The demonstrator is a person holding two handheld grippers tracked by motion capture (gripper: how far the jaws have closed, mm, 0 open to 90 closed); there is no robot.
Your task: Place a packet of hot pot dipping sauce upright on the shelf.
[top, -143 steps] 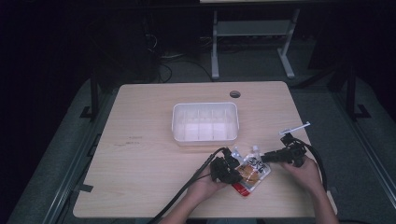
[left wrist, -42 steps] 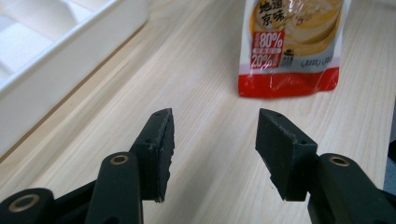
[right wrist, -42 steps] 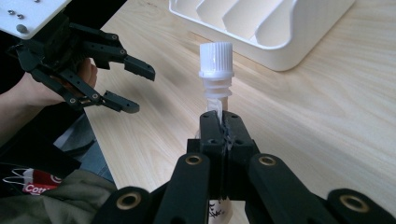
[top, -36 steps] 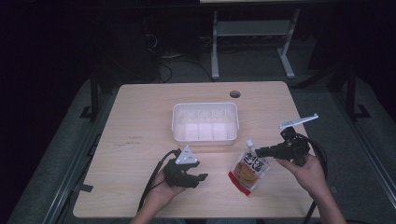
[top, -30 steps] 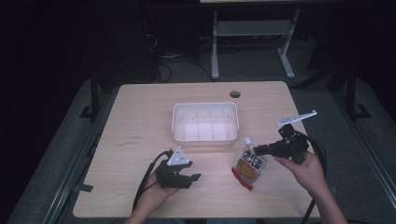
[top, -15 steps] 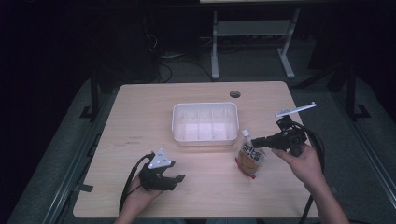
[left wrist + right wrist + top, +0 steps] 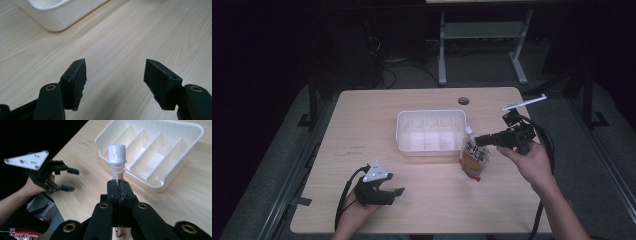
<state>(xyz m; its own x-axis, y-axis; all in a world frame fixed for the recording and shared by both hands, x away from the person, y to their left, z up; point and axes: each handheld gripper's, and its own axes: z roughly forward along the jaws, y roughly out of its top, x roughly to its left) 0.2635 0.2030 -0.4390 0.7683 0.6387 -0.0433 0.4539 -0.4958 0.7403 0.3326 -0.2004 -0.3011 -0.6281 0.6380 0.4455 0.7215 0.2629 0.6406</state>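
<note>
Right tongs (image 7: 482, 140) pinch the soft, floppy pouch (image 7: 474, 157) just under its stiff cap beside the white tray (image 7: 404, 125), best hold there, while left tongs (image 7: 396, 183) gape wide over the near surface (image 7: 512, 200).

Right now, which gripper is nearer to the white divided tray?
The right gripper. It hangs just off the white divided tray's right end, shut on the drink pouch just below its cap. The left gripper sits open near the table's front edge, well clear of the tray.
</note>
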